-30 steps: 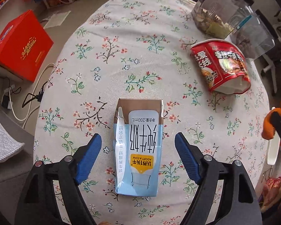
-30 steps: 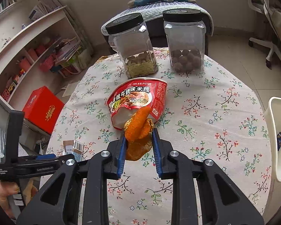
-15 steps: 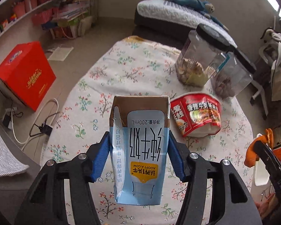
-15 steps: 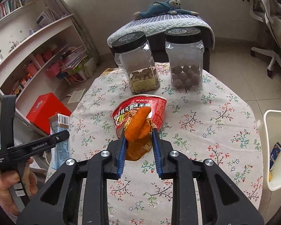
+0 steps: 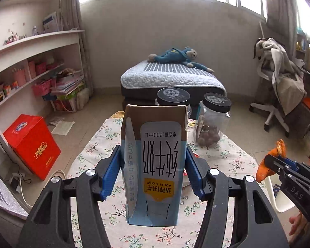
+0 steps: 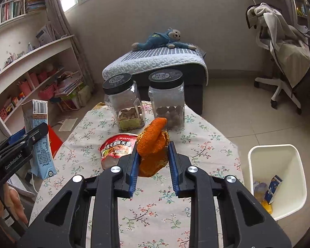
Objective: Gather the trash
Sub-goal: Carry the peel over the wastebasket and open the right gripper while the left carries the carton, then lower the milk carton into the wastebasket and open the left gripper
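1. Above the floral tabletop (image 6: 198,142), both grippers are raised w/ trash in them; neither piece touches the cloth.
2. Left gripper (image 5: 153,171): jaws closed on the milk carton (image 5: 155,165), blue pads pressed vs. its two sides; carton is upside down in the left wrist view, print inverted ("200mL", "ADOPT A COW"), brown end away from the camera, blue-white end toward it; same carton shows at left of the right wrist view (image 6: 38,132), barcode end up, tilted a bit.
3. Right gripper (image 6: 153,161): jaws narrow, clamped on the orange peel (image 6: 153,144); peel sticks up & fwd past the pads, curled tip on top; it also shows at far right of the left wrist view (image 5: 268,163), held in the other tool.
4. Noodle cup (image 6: 117,147), red, lies on its side on the tabletop just left of the right jaws, mouth toward the camera.
5. Two clear jars w/ black lids stand upright at the far end of the tabletop, side by side: left jar (image 6: 124,105) holds pale nuts over a yellow-green layer; right jar (image 6: 167,99) holds dark round bits.
6. White bin (image 6: 279,177) stands on the floor right of the tabletop, near its edge; inside, a blue-white carton & some yellow scrap, rest hard to tell.
7. Bkgd: bed (image 6: 155,62) w/ blue toy monkey (image 6: 161,39) on it; red box (image 5: 31,144) on the floor at left; chair (image 6: 283,62) draped w/ clothes at right; shelves (image 5: 31,62) along the left wall.
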`<state>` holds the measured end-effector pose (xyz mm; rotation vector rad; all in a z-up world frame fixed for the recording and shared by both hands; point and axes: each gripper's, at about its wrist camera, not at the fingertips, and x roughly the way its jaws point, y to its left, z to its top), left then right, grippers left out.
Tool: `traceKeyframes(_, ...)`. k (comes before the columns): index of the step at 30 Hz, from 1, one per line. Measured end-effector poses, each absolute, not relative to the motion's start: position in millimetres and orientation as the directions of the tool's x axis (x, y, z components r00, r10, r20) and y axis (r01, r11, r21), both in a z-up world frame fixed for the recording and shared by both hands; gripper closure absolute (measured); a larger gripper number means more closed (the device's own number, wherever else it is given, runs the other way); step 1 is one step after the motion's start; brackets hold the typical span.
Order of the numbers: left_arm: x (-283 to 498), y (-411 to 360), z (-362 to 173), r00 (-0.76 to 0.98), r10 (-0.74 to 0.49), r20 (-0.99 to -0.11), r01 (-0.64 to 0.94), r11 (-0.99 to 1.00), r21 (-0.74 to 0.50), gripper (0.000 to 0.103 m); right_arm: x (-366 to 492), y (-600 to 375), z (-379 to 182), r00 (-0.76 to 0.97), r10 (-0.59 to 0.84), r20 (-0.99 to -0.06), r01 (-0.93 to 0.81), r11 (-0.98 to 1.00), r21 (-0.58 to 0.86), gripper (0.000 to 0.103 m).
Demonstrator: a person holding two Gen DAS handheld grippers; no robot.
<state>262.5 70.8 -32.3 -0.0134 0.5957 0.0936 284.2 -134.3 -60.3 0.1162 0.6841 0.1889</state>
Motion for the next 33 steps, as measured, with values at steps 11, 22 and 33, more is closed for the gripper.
traceKeyframes(11, 257, 8, -21, 0.861, 0.005, -0.509, -0.008, 1.000, -0.004, 0.045, 272, -206, -46, 0.817, 0.056, -0.574, 0.000, 0.995, 0.097, 0.078)
traceKeyframes(22, 256, -60, -25, 0.861, -0.067, -0.505, 0.070, 0.997, -0.012, 0.045, 272, -295, -54, 0.801, -0.112, -0.588, 0.199, 0.976, 0.084, 0.077)
traceKeyframes(33, 260, -126, -39, 0.824, -0.169, -0.542, 0.171, 0.984, -0.046, 0.045, 255, -368, -45, 0.789, -0.271, -0.551, 0.394, 0.912, 0.117, 0.018)
